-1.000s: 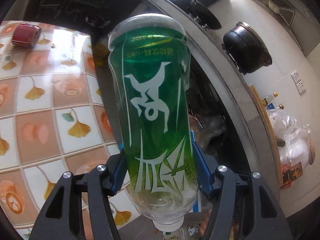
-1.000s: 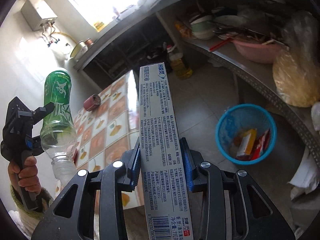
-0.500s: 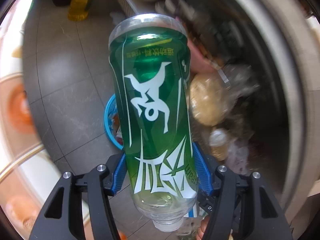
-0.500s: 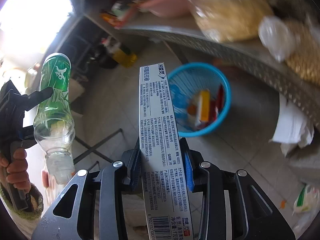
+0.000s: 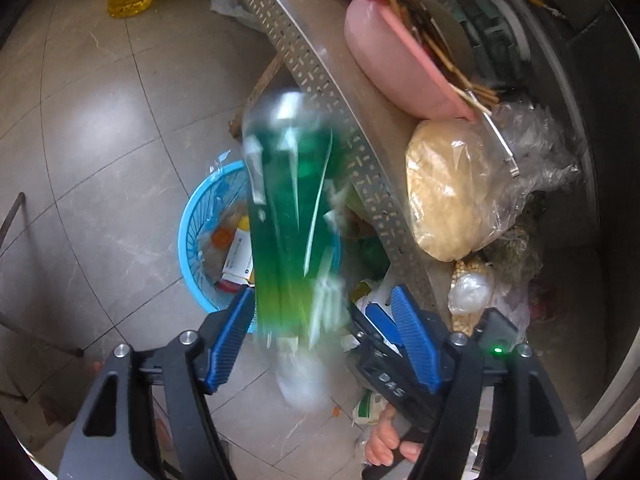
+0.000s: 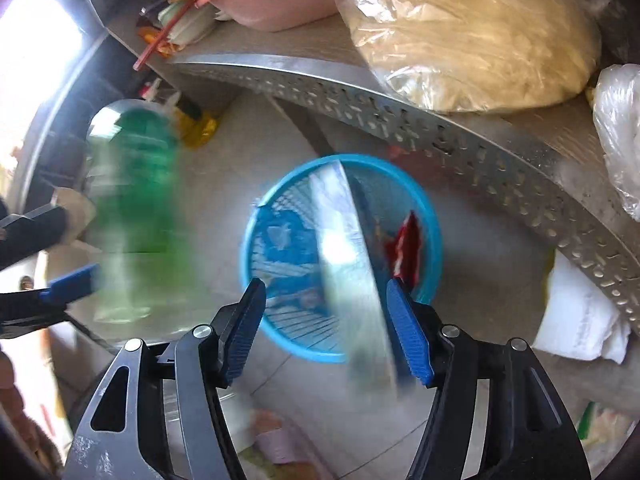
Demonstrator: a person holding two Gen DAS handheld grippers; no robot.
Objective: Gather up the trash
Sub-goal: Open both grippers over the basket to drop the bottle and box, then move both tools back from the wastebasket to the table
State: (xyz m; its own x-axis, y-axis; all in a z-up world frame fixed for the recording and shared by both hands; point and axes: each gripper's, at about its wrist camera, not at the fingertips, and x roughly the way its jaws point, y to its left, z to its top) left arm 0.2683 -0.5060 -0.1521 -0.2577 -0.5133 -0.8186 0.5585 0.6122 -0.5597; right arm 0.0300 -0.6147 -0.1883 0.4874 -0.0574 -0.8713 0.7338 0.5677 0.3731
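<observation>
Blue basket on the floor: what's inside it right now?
The blue basket holds a red wrapper; the left view adds a white carton and something orange. The blurred box and green bottle cover the rest.

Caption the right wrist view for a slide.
Open right tool releases a blurred box above the blue basket.

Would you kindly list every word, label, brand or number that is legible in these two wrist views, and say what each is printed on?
"DAS": white letters on the right gripper's black body, partly hidden.
Green bottle: white label print smeared by motion, unreadable.
Long printed box: text blurred, unreadable.
White carton in the blue basket: print too small.
</observation>
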